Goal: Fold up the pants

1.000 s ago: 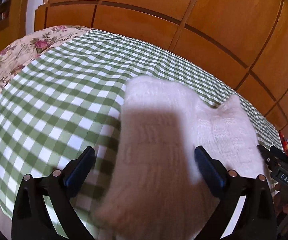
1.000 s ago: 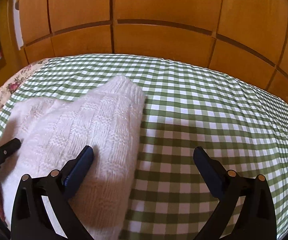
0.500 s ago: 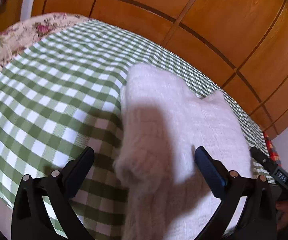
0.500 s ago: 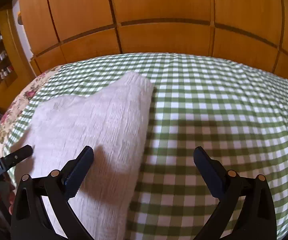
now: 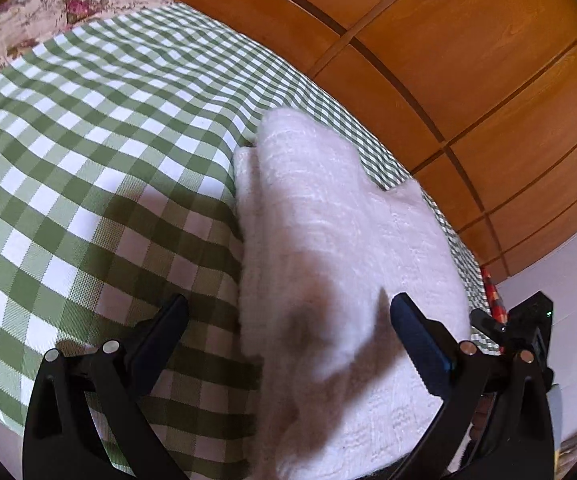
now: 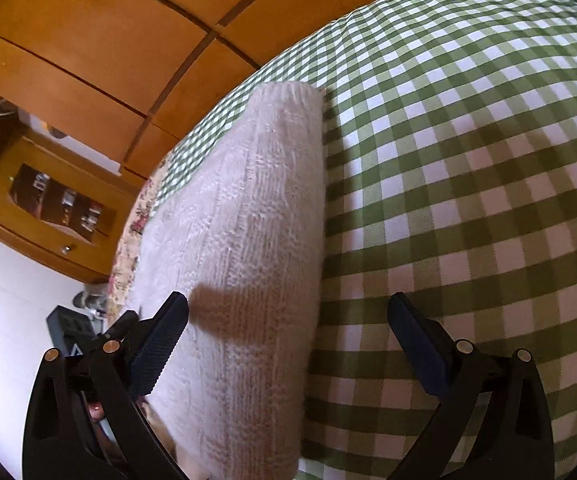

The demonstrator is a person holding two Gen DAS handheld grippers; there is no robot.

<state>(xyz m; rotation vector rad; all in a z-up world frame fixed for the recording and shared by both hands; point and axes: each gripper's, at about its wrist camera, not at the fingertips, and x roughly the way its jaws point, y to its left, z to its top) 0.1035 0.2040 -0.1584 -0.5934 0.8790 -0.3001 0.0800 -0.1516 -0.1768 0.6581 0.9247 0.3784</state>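
White knitted pants lie lengthwise on a bed spread with a green-and-white checked cover, in front of a wall of wooden wardrobe panels. No lettering can be read in either view. The left tool hangs over the near end of the garment with its jaws spread wide and nothing between them; a blurred fold of the knit rises in front of it. The right tool is likewise wide open, its left finger over the pants and its right finger over bare checked cover. Only the left wrist view shows the floral bedspread at the far corner and a strip of red patterned fabric at the bed's edge. Only the right wrist view shows a small wooden cabinet with a glass door, its contents too small to identify.
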